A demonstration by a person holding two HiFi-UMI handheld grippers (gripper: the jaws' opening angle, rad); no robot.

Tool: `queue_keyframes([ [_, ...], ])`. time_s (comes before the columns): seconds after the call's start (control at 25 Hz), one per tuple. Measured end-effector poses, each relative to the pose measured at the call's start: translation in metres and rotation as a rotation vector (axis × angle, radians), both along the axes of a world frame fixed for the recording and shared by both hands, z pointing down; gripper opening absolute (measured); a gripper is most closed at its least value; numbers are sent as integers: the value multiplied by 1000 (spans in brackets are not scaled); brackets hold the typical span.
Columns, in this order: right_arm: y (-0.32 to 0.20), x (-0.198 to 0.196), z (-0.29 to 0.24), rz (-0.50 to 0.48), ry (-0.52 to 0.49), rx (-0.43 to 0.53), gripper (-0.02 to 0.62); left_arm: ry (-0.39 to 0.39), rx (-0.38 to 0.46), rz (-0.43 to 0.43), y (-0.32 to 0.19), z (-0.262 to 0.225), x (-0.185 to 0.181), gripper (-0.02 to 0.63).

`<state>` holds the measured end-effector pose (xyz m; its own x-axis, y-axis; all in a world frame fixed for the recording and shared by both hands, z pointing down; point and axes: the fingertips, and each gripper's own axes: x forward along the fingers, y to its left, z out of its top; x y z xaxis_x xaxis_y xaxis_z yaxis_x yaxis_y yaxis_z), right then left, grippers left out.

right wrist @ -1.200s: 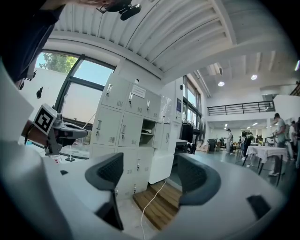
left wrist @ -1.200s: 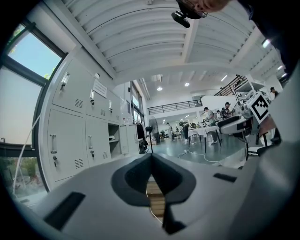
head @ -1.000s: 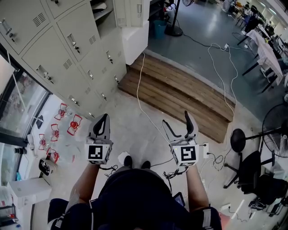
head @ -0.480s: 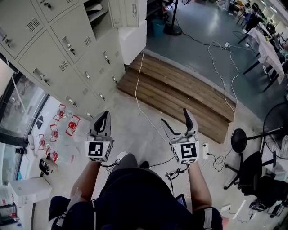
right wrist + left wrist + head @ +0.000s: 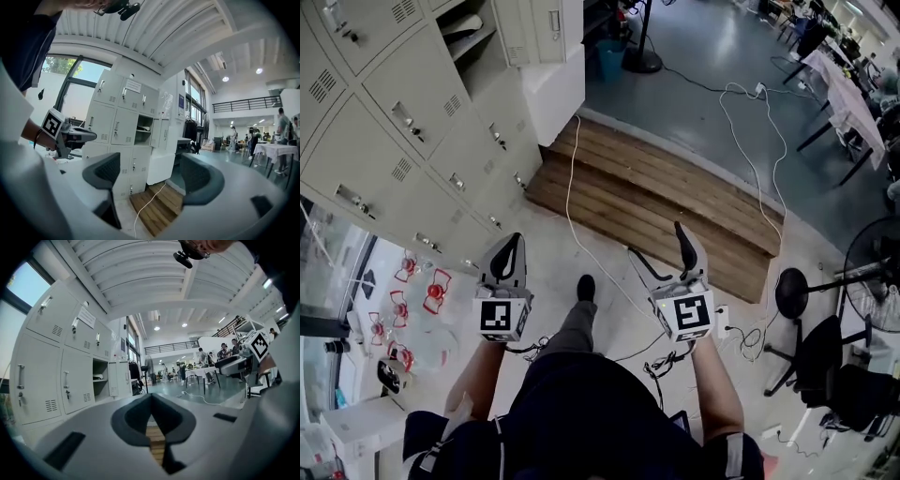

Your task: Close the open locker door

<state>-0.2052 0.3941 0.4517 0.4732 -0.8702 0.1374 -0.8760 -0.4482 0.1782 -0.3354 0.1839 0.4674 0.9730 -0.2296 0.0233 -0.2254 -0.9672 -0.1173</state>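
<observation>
At upper left of head view: locker bank (image 5: 403, 122), cropped by frame edge at top and left. Open compartment (image 5: 473, 42) near top edge, locker door (image 5: 539, 28) swung out at its right side, upper part cut off. Pale shapes on shelves inside, too small to identify. Both tongs well apart from door, low over pale floor (image 5: 548, 267).

Left tongs (image 5: 514, 246): pads pressed together, nothing gripped. Below the closed pads in left gripper view, only a sliver of planking. Right tongs (image 5: 656, 246): spread wide, empty. Through the gap in right gripper view, only wooden platform (image 5: 159, 213) and white cable (image 5: 146, 203).

Between tongs and lockers: that platform, cable trailing across it and onto floor. Low white cabinet (image 5: 553, 89) just beside open door. Shoe (image 5: 585, 286) on floor between the two tongs. Red objects (image 5: 436, 289) behind glass at lower left, kind uncertain. Black stool (image 5: 794, 293) at right. Fan (image 5: 874, 272) near it, cropped by right edge.

Gripper views only: lockers upright, open compartment in row below the top one, ribbed ceiling and mezzanine railing beyond. Lower locker rows hidden behind tongs' body in left gripper view. Opposite tongs at edge of each gripper view.
</observation>
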Motion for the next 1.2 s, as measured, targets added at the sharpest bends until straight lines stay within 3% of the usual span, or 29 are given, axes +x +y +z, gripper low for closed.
queue_keyframes([
  [0.12,-38,45,1,-1,-6,6,414,14,-7,10,-33,3,45,3],
  [0.24,-78,97,-1,8,-6,6,414,-19,6,19,-70,6,93,3],
  [0.44,-130,172,-11,13,10,2,413,21,16,35,-116,-7,164,3],
  [0.68,-170,235,-22,-15,12,7,410,-15,16,37,-149,1,216,3],
  [0.92,-197,302,-18,-66,-11,0,410,15,-22,-5,-161,-11,269,3],
  [1.2,-229,408,-15,-194,-29,14,410,-85,8,-127,-174,2,357,3],
])
